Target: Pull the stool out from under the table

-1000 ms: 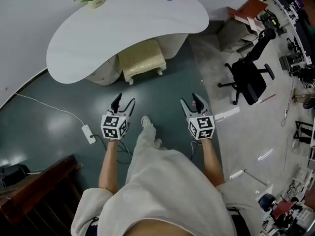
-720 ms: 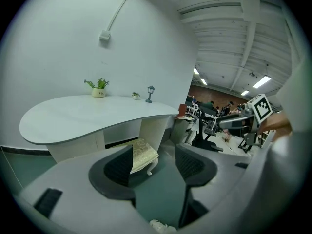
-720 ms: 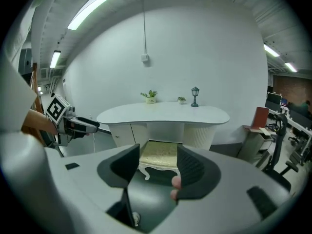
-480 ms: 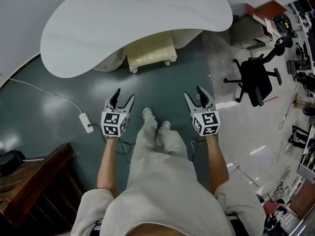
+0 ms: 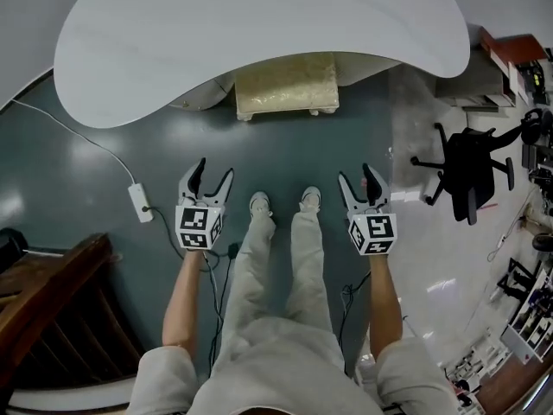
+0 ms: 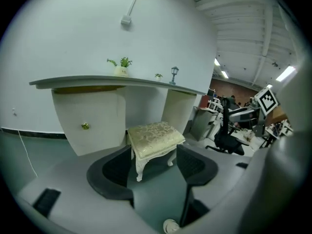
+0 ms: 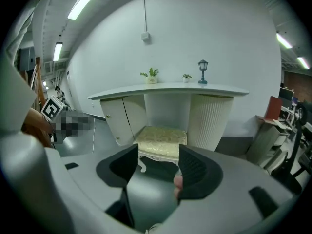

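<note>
A cream stool [image 5: 287, 85] with a gold brocade seat and white curved legs stands half under the white curved table [image 5: 259, 33]. The left gripper view shows the stool [image 6: 155, 141] beyond the jaws, the right gripper view shows the stool [image 7: 161, 141] between the table's two bases. My left gripper [image 5: 211, 180] and right gripper [image 5: 363, 184] hang over the dark floor, well short of the stool, either side of the person's feet. Both are open with nothing between the jaws, which have just been opening a little.
A white cable with a power strip [image 5: 137, 201] lies on the floor to the left. A dark wooden piece of furniture [image 5: 47, 301] stands at the near left. A black office chair [image 5: 473, 169] stands at the right. Small plants [image 7: 152, 75] and a lamp [image 7: 203, 71] sit on the table.
The person has stepped closer to the table, and the stool sits nearer in the head view. Both grippers have sunk lower, staying apart at either side of the legs.
</note>
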